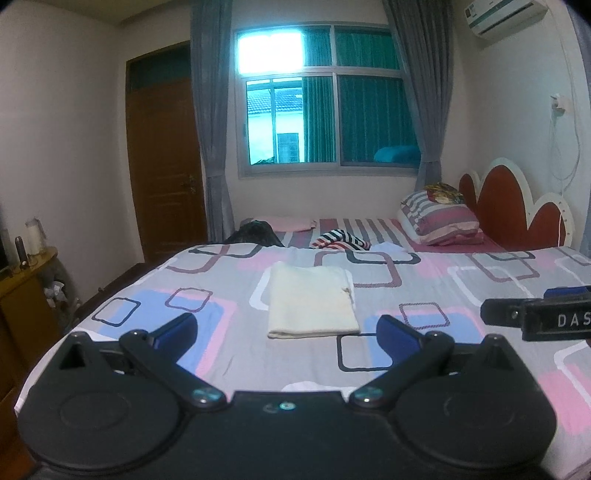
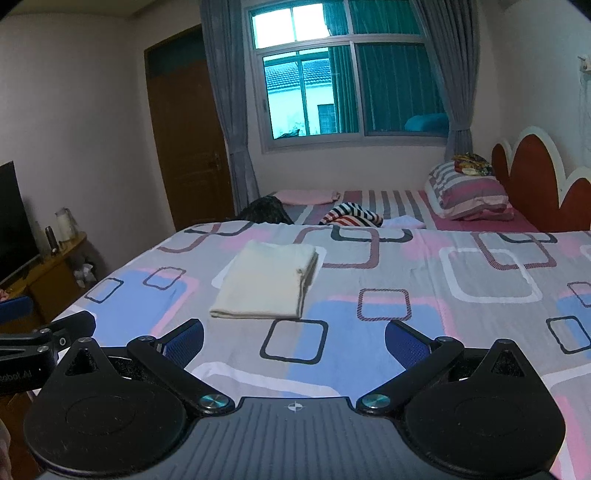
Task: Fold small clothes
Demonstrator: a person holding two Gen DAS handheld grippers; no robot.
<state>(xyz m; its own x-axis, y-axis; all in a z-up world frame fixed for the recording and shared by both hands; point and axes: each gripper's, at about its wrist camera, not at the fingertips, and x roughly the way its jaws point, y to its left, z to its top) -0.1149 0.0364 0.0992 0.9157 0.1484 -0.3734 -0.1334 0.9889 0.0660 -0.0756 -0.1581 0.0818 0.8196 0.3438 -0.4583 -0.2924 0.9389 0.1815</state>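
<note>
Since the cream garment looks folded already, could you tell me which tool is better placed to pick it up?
Left, probably: the cream garment lies straight ahead of the open left tool; from the open right tool it sits off to the left.

"DAS" reads on right gripper (image 1: 554, 317); "Robot.AI", partly cut off, on left gripper (image 2: 22, 373) body.

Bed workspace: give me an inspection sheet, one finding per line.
Surface: patterned bedsheet, fairly smooth.
Job's things: cream garment lies folded into a rectangle, flat on the sheet.
Clutter: striped garment, dark garment and striped pillow at the far side.
Grippers: left gripper and right gripper both open, empty, short of the garment.
Cables: white cable hangs down the right wall.
Surroundings: window, grey curtains, wooden door, air conditioner, headboard.
</note>
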